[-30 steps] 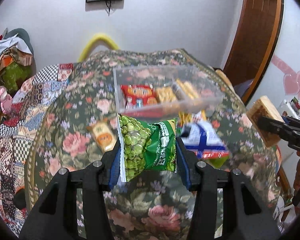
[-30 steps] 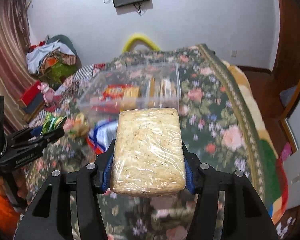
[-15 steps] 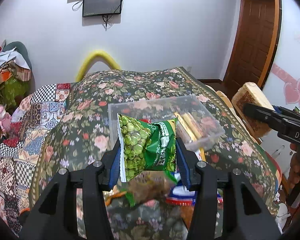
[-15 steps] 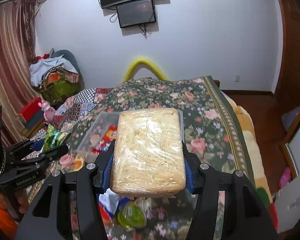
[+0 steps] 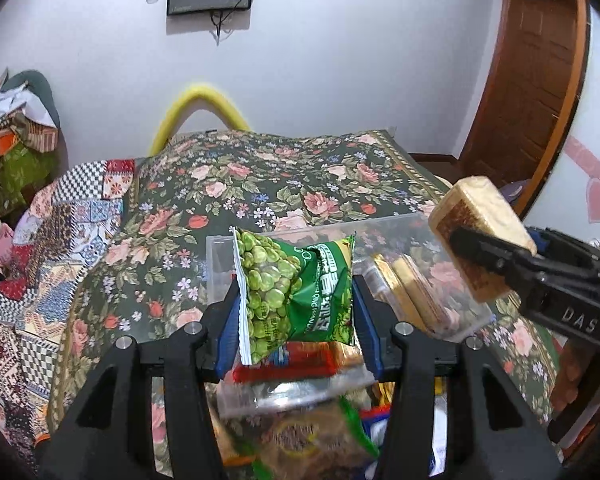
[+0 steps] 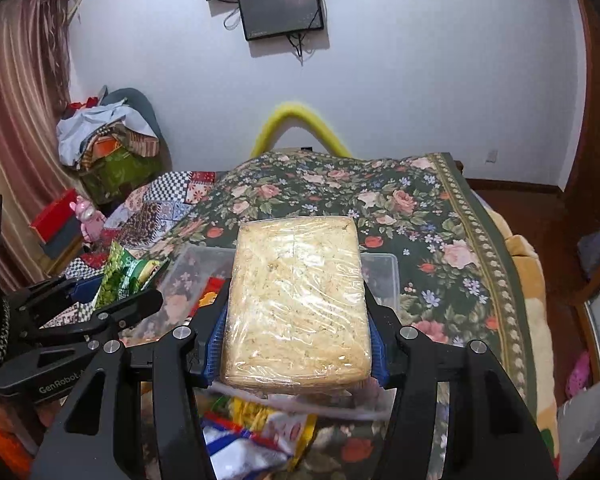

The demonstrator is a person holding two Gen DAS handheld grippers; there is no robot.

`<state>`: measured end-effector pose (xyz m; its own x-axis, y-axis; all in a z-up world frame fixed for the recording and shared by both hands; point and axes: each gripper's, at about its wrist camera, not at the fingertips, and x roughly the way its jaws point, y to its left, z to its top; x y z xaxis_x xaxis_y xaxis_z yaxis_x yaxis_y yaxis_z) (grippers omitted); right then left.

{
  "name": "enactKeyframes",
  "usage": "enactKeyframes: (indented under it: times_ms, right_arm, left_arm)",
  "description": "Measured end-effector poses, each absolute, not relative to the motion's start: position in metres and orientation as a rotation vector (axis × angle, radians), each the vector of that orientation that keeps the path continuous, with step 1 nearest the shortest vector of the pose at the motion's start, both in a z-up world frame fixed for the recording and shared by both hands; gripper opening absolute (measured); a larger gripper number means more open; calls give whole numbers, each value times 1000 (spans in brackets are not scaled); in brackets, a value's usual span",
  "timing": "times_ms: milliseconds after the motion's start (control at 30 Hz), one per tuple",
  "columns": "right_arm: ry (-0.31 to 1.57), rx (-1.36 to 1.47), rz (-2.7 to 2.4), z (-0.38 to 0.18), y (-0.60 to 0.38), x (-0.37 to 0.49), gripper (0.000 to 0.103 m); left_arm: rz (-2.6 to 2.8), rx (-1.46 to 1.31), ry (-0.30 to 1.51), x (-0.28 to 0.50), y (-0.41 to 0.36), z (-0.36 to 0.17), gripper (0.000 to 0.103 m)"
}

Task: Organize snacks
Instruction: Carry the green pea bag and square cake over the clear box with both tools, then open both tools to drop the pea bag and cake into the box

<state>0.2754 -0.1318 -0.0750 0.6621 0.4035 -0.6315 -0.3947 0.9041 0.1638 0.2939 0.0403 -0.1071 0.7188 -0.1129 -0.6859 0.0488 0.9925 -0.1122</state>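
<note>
My left gripper is shut on a green bag of peas and holds it above the near end of a clear plastic bin on the floral bedspread. The bin holds a red packet and gold-wrapped bars. My right gripper is shut on a plastic-wrapped pale yellow noodle block, held over the same bin. The block also shows in the left wrist view, to the right of the bin. The pea bag shows in the right wrist view at the left.
Loose snack packets lie on the bedspread in front of the bin. A patchwork quilt covers the bed's left side. A clothes pile and curtain are at the left, a wooden door at the right.
Both grippers have risen and moved forward with their snacks, now over the bin's near end. The loose packets have slid down toward the bottom edge of both views.
</note>
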Motion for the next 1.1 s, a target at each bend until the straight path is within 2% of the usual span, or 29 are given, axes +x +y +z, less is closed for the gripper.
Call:
enactKeyframes:
  times_ms: [400,633,900,1033,1100]
  right_arm:
    - [843,-16,473,-115,-115,322,52]
    - [901,-71,484,-133,-106,339,52]
    - [967,-66,473,-148,-105,348,53]
    - [943,-62,467,-140,-108,343,55]
    - [930,-64,473,-133,-109,339,57]
  left_arm:
    - [-110,-175,942,364,49,-160,50]
    - [-96,-172,979,377,50,-174,50]
    - [-81,-122,1000,375,43,-177,62]
    - [-108,-106,969,359,41,-165,69]
    - [-112,-112,950,351,42,-157,69]
